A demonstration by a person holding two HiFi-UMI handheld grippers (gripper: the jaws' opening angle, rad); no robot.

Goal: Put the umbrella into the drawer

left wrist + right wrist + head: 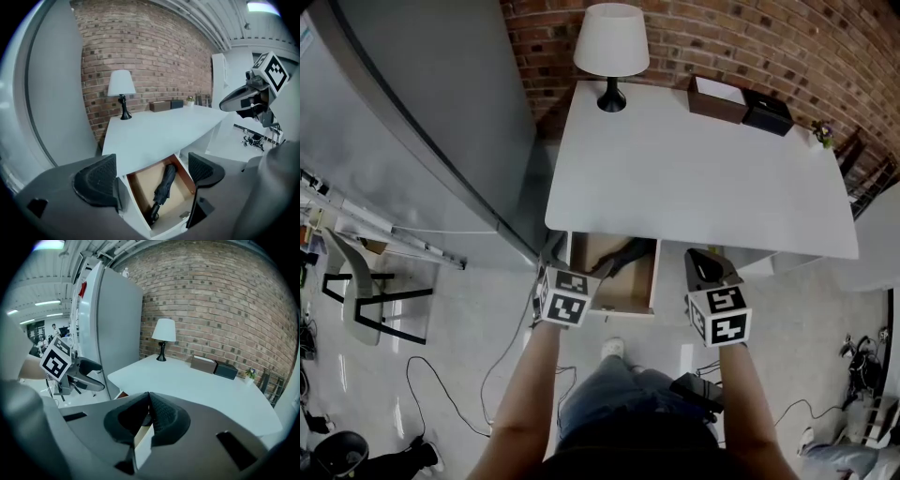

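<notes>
The person stands with both bare arms reaching forward and down, the left forearm (523, 398) and the right forearm (748, 403) roughly parallel and well apart. The left gripper (150, 177) has its jaws spread wide and grips nothing. The right gripper (149, 414) has its jaws pressed together, tips touching, with nothing caught between them. Each marker cube sits just ahead of its wrist, the left cube (562, 296) a little further forward than the right cube (719, 316).
</notes>
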